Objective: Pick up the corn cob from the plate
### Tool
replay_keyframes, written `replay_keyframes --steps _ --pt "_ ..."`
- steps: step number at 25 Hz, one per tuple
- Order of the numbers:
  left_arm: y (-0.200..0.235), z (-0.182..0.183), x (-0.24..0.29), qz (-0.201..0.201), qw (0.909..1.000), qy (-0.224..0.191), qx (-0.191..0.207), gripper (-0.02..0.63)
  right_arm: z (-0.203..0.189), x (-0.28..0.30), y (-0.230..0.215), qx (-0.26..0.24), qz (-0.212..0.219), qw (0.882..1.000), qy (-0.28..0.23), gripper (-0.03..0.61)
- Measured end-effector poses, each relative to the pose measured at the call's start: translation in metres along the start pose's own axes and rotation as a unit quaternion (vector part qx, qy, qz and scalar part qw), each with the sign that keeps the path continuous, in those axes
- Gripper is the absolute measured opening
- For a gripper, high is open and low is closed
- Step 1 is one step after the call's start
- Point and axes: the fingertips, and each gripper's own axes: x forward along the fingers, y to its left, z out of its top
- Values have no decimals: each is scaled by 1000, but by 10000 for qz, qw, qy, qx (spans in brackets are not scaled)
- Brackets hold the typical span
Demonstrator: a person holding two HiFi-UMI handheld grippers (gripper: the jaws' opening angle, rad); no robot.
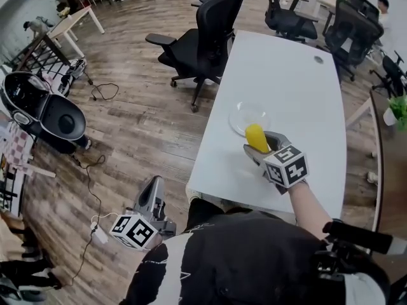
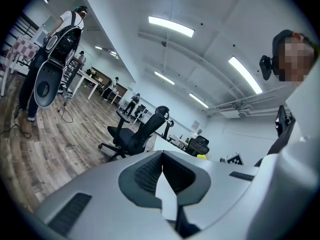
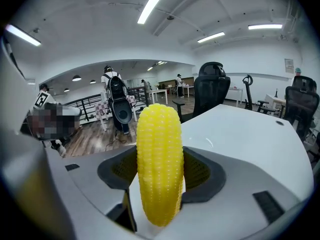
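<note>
A yellow corn cob [image 1: 257,138] is clamped upright in my right gripper [image 1: 261,146], lifted just above the white table [image 1: 299,94] and near the front rim of the clear glass plate [image 1: 245,115]. In the right gripper view the corn cob [image 3: 159,161] stands between the two dark jaw pads, its tip pointing up. My left gripper [image 1: 151,202] hangs low off the table's left side, over the wooden floor, its jaws closed together with nothing between them, as the left gripper [image 2: 162,176] view shows.
Black office chairs [image 1: 203,40] stand at the table's far left edge and more stand behind it. A black rounded machine [image 1: 48,116] and cables lie on the floor at left. A cable hole [image 1: 318,60] marks the table's far right.
</note>
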Motion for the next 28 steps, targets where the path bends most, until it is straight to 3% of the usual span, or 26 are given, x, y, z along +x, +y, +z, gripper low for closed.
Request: replay_keyframes --steps 7,13,28 --pt "-36 -16 -11 -307 9991 303 11 12 -21 -28 22 133 121 9998 90 256" --pt "-37 -25 -19 -358 9981 505 -68 12 -22 -44 43 285 158 9995 4 256" --pt "1 -32 -67 -1027 9879 1162 -61 12 -55 -68 115 1016 -669 9926 8 256"
